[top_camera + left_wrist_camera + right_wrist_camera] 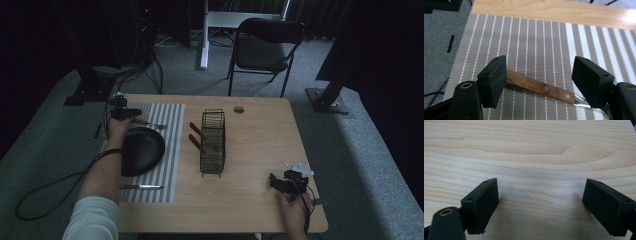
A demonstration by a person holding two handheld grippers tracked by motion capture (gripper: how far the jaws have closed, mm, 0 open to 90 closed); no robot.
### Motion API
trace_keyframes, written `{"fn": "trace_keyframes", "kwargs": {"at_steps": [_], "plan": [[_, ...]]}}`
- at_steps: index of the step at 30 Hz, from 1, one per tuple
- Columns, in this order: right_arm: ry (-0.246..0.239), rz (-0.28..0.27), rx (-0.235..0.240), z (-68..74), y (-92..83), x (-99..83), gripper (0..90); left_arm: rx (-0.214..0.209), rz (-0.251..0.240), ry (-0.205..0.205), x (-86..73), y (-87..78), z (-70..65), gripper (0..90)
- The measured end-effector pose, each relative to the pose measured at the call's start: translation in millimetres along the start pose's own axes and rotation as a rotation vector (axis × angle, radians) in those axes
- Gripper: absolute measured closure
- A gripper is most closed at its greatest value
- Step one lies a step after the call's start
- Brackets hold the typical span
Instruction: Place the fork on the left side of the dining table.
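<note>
On the pale wooden table (260, 150), a striped woven placemat (167, 120) lies at the person's left, with a black round plate (142, 150) resting on it. The left gripper (131, 114) reaches over the far edge of the placemat, just beyond the plate's rim. In the left gripper view, its two black jaws stand spread apart over the striped weave, and a utensil with a brown riveted wooden handle (540, 87) lies flat on the placemat between them. One end of the handle sits close against the inner face of the jaw at the left of that view, while the metal neck passes under the jaw at the right; the pads do not press on it. In the high view the utensil's metal end (159, 126) points toward the middle of the table, just beside the plate's far rim.

A wooden-handled table knife (141, 187) lies on the near end of the placemat, on the near side of the plate. A black wire rack (213, 142) stands in the middle of the table with two brown wooden handles (197, 137) sticking out of its left side.

The right gripper (274, 183) rests near the table's near right corner, well apart from the rack. In the right gripper view its jaws are spread wide over bare wood grain.
</note>
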State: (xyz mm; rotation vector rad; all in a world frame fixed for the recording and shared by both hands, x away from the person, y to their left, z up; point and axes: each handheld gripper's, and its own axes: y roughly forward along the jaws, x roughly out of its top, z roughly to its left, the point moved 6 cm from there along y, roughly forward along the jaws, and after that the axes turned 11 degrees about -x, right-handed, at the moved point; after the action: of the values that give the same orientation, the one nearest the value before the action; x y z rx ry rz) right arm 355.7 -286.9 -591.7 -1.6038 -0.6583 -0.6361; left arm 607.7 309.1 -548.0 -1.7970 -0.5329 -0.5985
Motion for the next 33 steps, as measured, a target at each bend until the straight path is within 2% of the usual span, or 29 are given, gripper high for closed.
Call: {"fn": "trace_keyframes", "kwargs": {"at_steps": [4,6,7,9,11,12,15,19,21,23,26,27,29,30,33], "plan": [[0.003,0.001,-0.002,0.1,0.3,0.4,13.2,-0.016,0.053,0.012,0.0,12.4,1.8,28.7],[0.005,0.001,-0.003,0.3,0.5,0.5,13.3,-0.027,0.061,0.011,0.2,16.8,1.8,28.7],[0.005,0.001,-0.003,0.3,0.6,0.6,13.3,-0.019,0.062,0.021,1.2,17.9,2.4,28.7],[0.006,0.0,-0.004,0.3,0.7,0.7,13.3,-0.023,0.072,0.01,2.5,20.0,1.3,28.7],[0.006,0.0,-0.005,0.3,0.7,0.7,13.3,-0.034,0.098,-0.018,0.9,21.9,0.3,28.7],[0.006,0.0,-0.005,0.3,0.8,0.8,13.3,-0.027,0.115,-0.019,-0.9,22.6,0.4,28.7],[0.007,0.001,-0.006,0.3,0.9,0.8,13.3,0.033,0.151,0.0,-6.4,22.4,1.5,28.7],[0.007,0.001,-0.006,0.3,0.9,0.8,13.3,0.023,0.161,-0.017,-7.8,18.0,-0.8,28.7],[0.007,0.001,-0.006,0.3,0.9,0.8,13.3,0.012,0.132,-0.036,-5.7,13.0,-2.3,28.7],[0.007,0.001,-0.006,0.3,0.9,0.8,13.3,0.027,0.109,-0.018,-3.4,7.6,-3.5,28.7],[0.007,0.001,-0.006,0.2,0.9,0.8,13.3,0.016,0.081,-0.004,-1.5,-1.1,-6.0,28.7],[0.007,0.001,-0.006,0.2,0.9,0.8,13.3,0.007,0.058,0.003,-0.9,-4.5,-6.9,28.7],[0.007,0.001,-0.006,0.2,0.9,0.8,13.3,0.014,0.031,0.007,-1.8,-11.5,-7.3,28.7],[0.006,0.002,-0.006,0.2,0.8,0.8,13.3,0.013,-0.001,0.005,-2.3,-15.8,-7.7,28.6],[0.007,0.001,-0.006,0.2,0.9,0.8,13.3,0.008,-0.043,-0.011,-6.9,-24.0,-7.1,28.6]]}}
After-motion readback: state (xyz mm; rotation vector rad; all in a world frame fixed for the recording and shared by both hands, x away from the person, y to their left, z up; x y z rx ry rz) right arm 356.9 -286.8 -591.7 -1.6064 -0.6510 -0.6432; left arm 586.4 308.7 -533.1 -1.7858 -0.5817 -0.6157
